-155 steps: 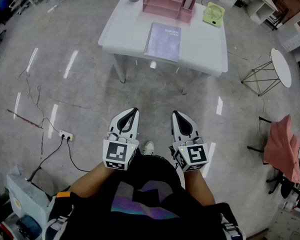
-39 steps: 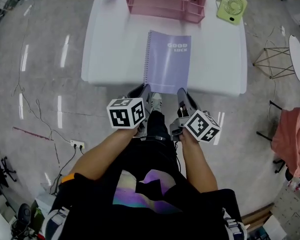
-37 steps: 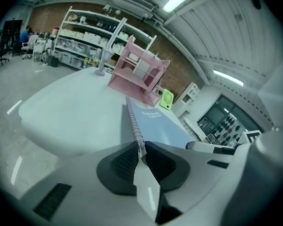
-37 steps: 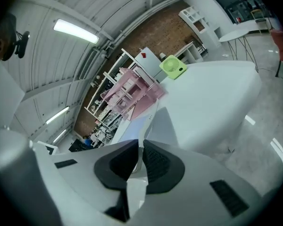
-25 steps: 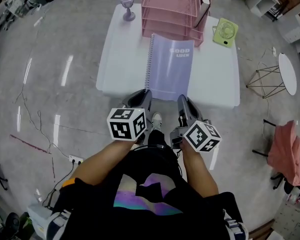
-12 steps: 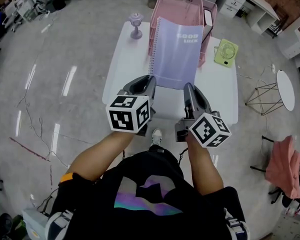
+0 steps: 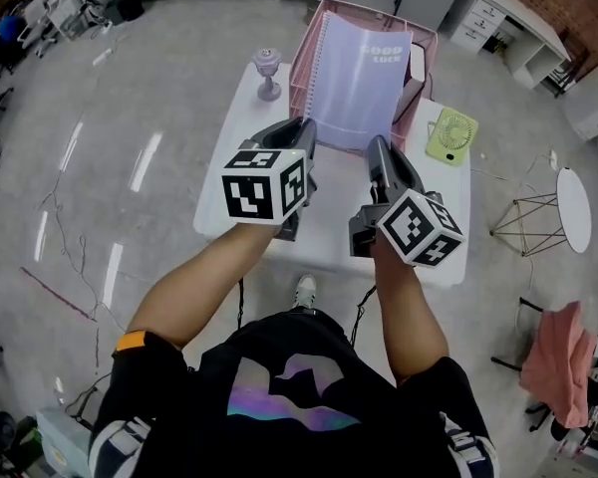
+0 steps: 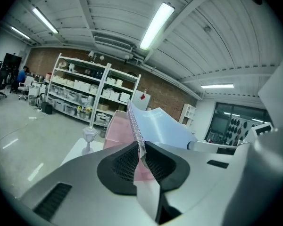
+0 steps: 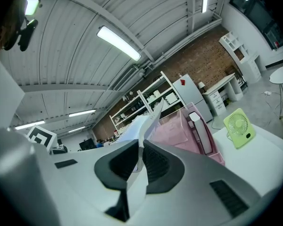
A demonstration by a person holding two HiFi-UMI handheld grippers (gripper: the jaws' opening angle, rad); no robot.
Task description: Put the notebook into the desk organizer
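Note:
The lilac spiral notebook [image 7: 359, 86] hangs lifted over the white table, in front of the pink mesh desk organizer [image 7: 421, 40]. My left gripper [image 7: 304, 137] is shut on the notebook's near left corner, at the spiral binding [image 8: 136, 131]. My right gripper [image 7: 376, 153] is shut on the near right corner, with the notebook's edge [image 9: 148, 121] clamped between its pads. The notebook [image 8: 158, 128] rises from the jaws toward the organizer [image 8: 117, 126]. In the right gripper view the organizer [image 9: 188, 131] stands just beyond the notebook.
On the white table [image 7: 219, 202] a small purple goblet-shaped ornament [image 7: 267, 71] stands left of the organizer, and a green desk fan [image 7: 450, 132] lies to its right. A round side table [image 7: 572, 197] and a chair with pink cloth [image 7: 548, 361] stand farther right.
Both grippers, closed on the notebook's near corners, have lifted it off the table and carried it forward and up toward the organizer. The view has shifted closer to the table.

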